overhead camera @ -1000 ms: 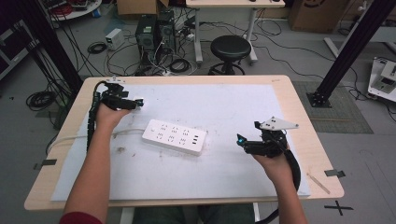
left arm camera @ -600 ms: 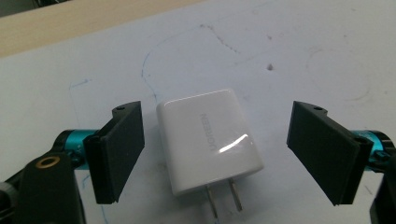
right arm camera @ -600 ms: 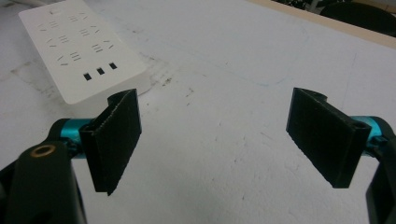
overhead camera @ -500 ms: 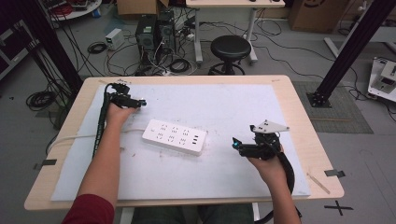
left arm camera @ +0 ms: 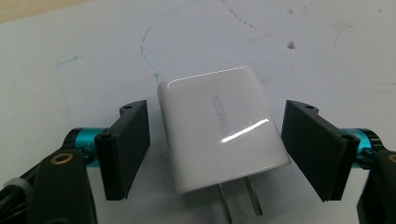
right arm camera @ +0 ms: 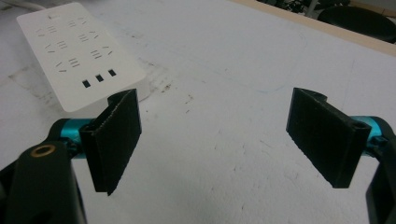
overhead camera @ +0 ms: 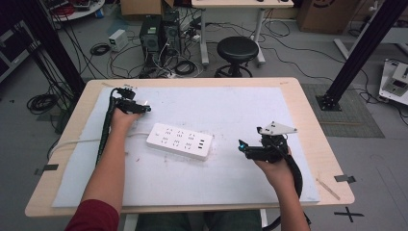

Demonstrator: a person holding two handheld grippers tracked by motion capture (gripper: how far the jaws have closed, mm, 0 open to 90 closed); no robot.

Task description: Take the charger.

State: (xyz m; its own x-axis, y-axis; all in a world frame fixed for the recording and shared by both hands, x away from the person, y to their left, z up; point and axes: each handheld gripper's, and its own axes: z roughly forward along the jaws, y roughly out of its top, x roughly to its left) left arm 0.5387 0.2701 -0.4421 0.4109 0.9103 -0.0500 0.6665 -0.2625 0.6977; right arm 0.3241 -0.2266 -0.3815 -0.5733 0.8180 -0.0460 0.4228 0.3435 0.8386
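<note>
White charger [left arm camera: 219, 128] lying flat on bench [overhead camera: 308, 120], far left, between pads of left tongs [left arm camera: 217, 149]; jaws closing in, not yet touching. Prongs pointing back toward hand. Right tongs [right arm camera: 219, 140] wide open, empty, hovering near power strip [overhead camera: 179, 141].

A black round stool [overhead camera: 237, 49] stands on the floor just beyond the surface's [overhead camera: 308, 120] far edge. Two dark computer towers [overhead camera: 162, 32] stand left of the stool among tangled cables [overhead camera: 184, 67]. A small white box [overhead camera: 118, 39] lies farther left.
</note>
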